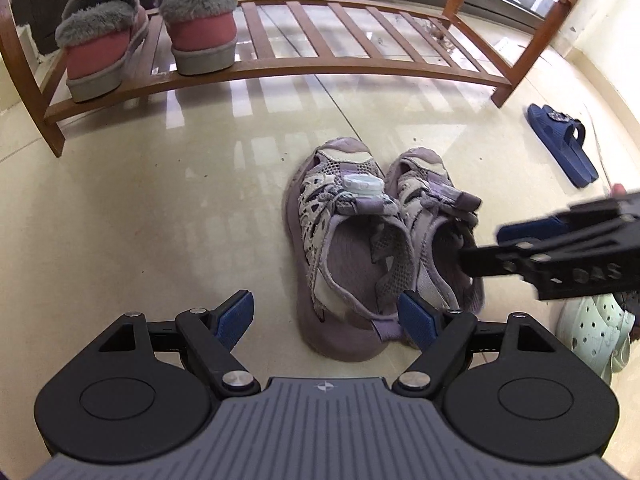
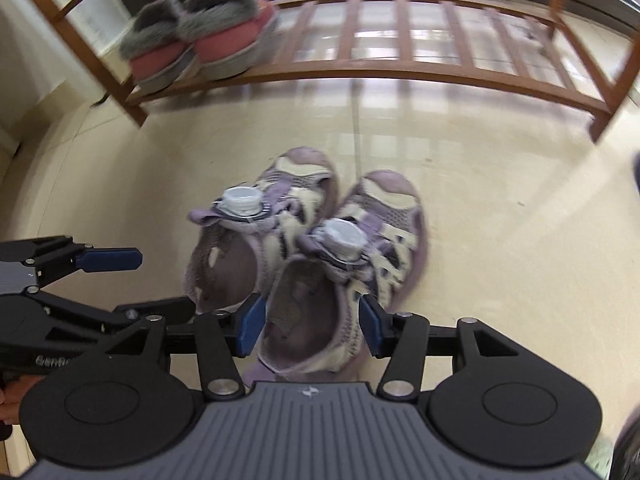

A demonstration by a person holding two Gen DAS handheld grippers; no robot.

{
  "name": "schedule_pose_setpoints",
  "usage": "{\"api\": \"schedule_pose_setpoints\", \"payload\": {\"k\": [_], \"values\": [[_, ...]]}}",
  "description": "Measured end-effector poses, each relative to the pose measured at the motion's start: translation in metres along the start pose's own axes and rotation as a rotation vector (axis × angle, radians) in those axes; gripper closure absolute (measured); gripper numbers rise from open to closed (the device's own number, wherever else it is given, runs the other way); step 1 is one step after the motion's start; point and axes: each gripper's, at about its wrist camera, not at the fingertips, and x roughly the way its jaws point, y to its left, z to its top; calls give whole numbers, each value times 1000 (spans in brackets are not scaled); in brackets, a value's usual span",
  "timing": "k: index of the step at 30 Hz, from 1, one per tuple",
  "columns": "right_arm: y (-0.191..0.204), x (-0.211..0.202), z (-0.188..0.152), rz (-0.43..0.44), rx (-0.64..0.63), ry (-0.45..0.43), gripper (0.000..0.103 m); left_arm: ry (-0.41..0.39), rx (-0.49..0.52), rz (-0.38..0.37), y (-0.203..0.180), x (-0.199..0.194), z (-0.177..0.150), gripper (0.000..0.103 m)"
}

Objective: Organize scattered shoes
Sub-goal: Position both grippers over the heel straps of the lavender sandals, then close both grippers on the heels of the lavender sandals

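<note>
Two purple mesh sandals [image 1: 360, 240] side by side on floor before wooden shoe rack [image 1: 320, 66], left gripper [image 1: 326, 316] wide open, empty, right gripper [image 2: 308, 326] open astride one sandal's heel, contact unclear, view blurred, green clog [image 1: 596, 332] partly hidden

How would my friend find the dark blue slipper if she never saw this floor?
Start at the wooden shoe rack and go to its right leg. On the floor tiles just beyond lies the dark blue slipper, alone. Unlike the purple sandals, it is open-toed with a small decoration on its strap.
</note>
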Motion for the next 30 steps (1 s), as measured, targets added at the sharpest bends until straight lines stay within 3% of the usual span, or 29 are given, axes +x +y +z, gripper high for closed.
{"api": "schedule_pose_setpoints", "payload": {"k": [12,19,23,28,30], "values": [[-27,32,-8,-71,106,41,41,50,22,37,6,44,24,22],[-27,54,-13,-77,137,64,41,80,-13,3,14,65,29,24],[-30,64,-16,-74,163,78,41,92,-22,-28,15,72,26,38],[-40,69,-22,-47,217,87,41,81,-56,-65,20,75,22,42],[-42,68,-24,-21,217,82,44,81,-86,-105,24,75,21,53]]}}
